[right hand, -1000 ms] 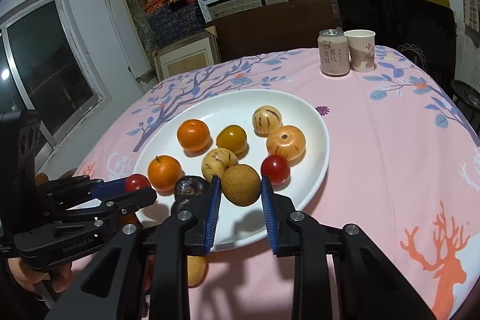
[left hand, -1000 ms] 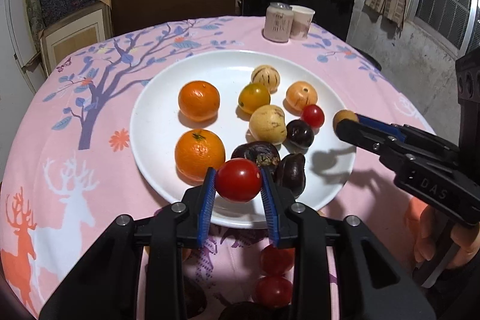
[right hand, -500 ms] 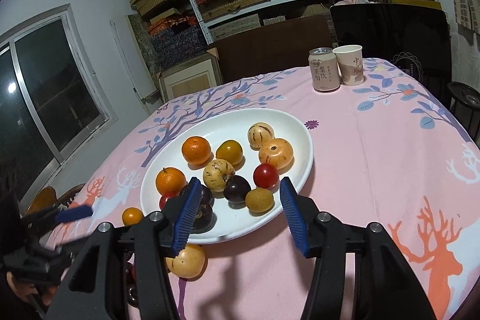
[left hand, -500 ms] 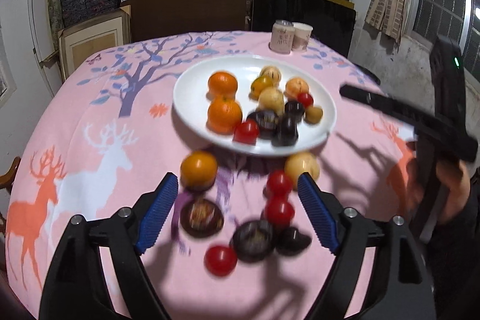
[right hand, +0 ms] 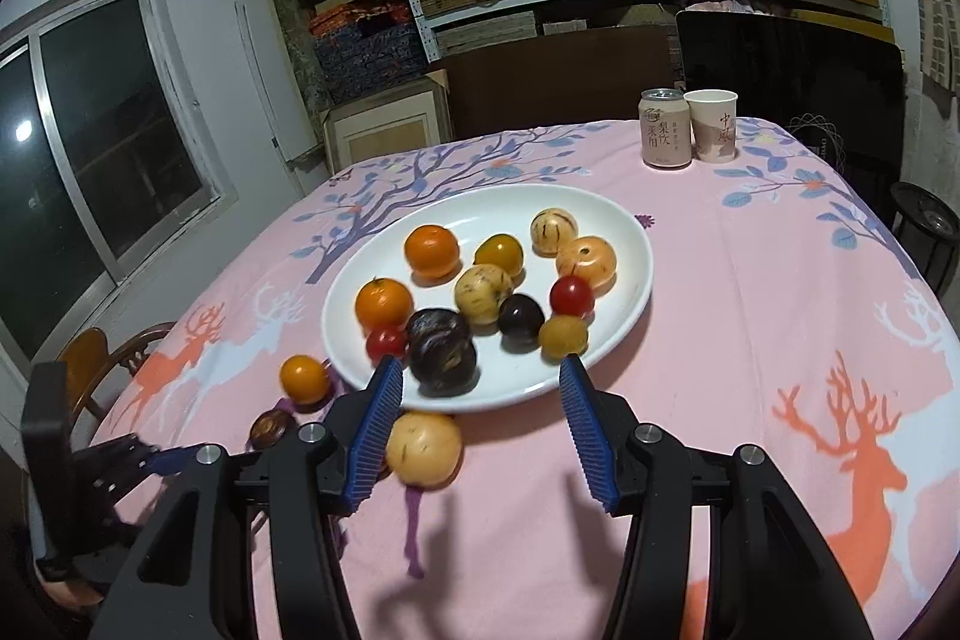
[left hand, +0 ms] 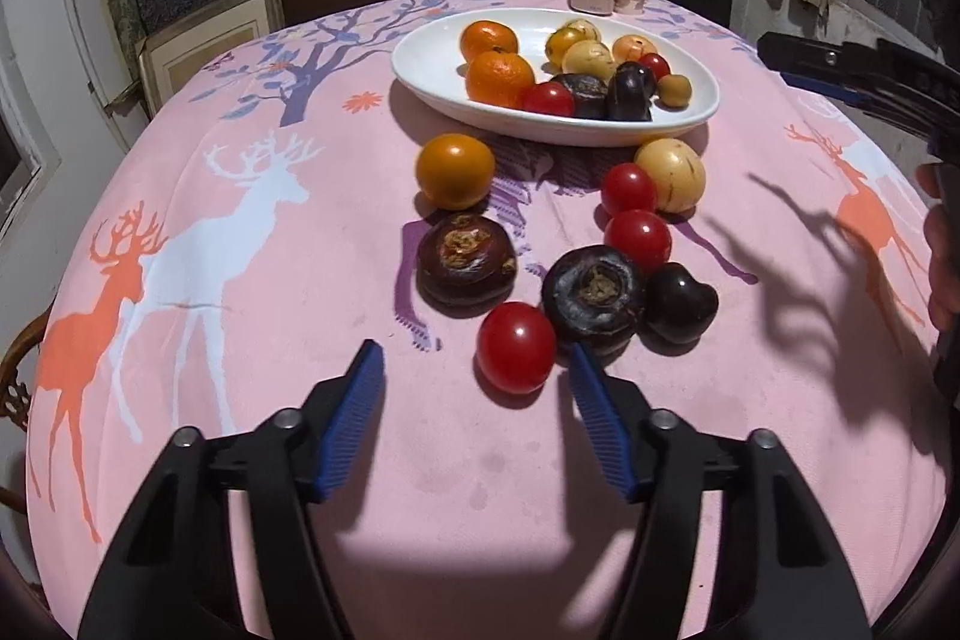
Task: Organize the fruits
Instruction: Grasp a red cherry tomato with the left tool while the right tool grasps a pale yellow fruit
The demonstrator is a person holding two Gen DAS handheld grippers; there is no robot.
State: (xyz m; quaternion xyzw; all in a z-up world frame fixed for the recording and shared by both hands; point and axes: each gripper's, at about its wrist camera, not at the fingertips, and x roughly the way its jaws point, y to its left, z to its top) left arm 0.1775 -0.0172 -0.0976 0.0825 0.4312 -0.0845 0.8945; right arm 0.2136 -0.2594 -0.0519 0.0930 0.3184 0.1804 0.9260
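Note:
A white plate holds oranges, yellow fruits, dark fruits and red tomatoes. Loose on the pink cloth before it lie an orange fruit, a pale yellow fruit, two dark round fruits, a dark plum and three red tomatoes. The nearest tomato sits just ahead of my left gripper, whose jaws are closing with nothing between them. My right gripper stands open and empty over the plate's near rim, the pale yellow fruit just under its left finger.
A drink can and a paper cup stand at the table's far side. Dark chairs and shelves of boxes lie behind. A wooden chair sits at the table's left edge. A hand shows at the right.
The left gripper let go of a red tomato on the plate and pulled back over the loose fruit. The right gripper released a brown fruit on the plate, opened and drew back.

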